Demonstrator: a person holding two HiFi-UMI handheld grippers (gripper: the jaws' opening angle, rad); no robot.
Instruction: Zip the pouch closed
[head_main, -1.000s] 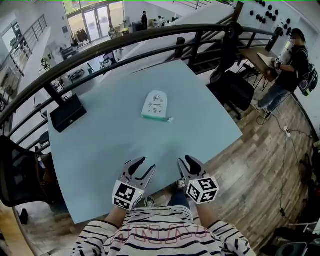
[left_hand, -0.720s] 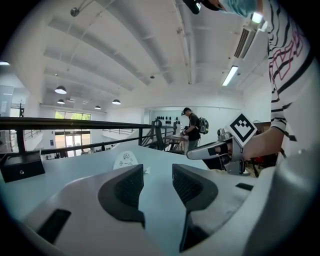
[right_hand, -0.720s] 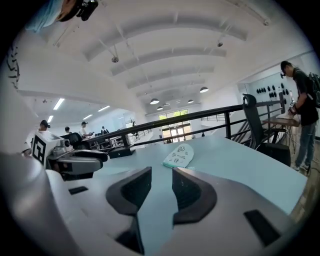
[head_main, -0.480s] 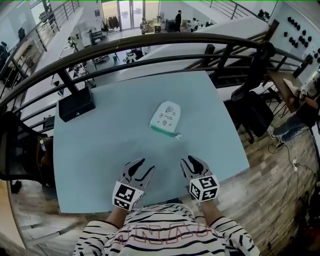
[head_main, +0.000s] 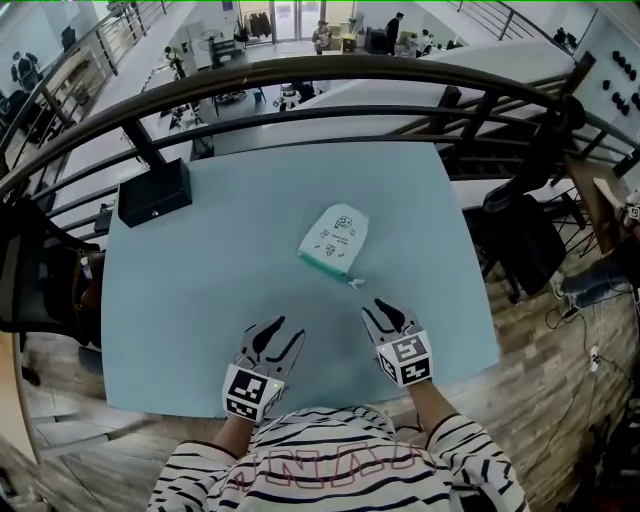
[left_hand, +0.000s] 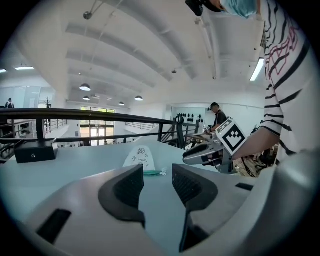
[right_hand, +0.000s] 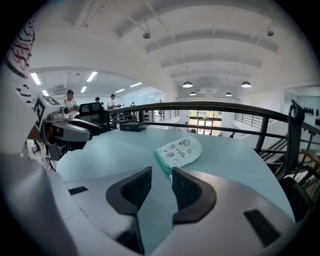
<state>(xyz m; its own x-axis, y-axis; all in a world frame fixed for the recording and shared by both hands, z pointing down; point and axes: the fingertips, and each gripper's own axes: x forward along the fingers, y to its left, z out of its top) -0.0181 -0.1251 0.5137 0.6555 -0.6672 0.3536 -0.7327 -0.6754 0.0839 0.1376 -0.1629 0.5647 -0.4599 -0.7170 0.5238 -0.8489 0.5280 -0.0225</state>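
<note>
A small white pouch (head_main: 334, 237) with printed doodles and a green zipper edge lies flat near the middle of the light blue table (head_main: 200, 280). Its zipper pull (head_main: 355, 283) sticks out at the near right corner. My left gripper (head_main: 276, 334) hovers over the table's near edge, jaws open and empty, with the pouch (left_hand: 141, 158) well ahead of it. My right gripper (head_main: 389, 318) is open and empty too, a short way short of the pouch (right_hand: 179, 151), closest to the zipper end.
A black box (head_main: 154, 192) sits at the table's far left corner. A dark metal railing (head_main: 330, 75) curves behind the far edge. A dark chair (head_main: 520, 235) stands off the table's right side, and another (head_main: 40, 290) at the left.
Both grippers have moved forward over the table toward the pouch, the right one further. The head view has swung, so the pouch sits nearer the frame's centre. Jaws stayed open.
</note>
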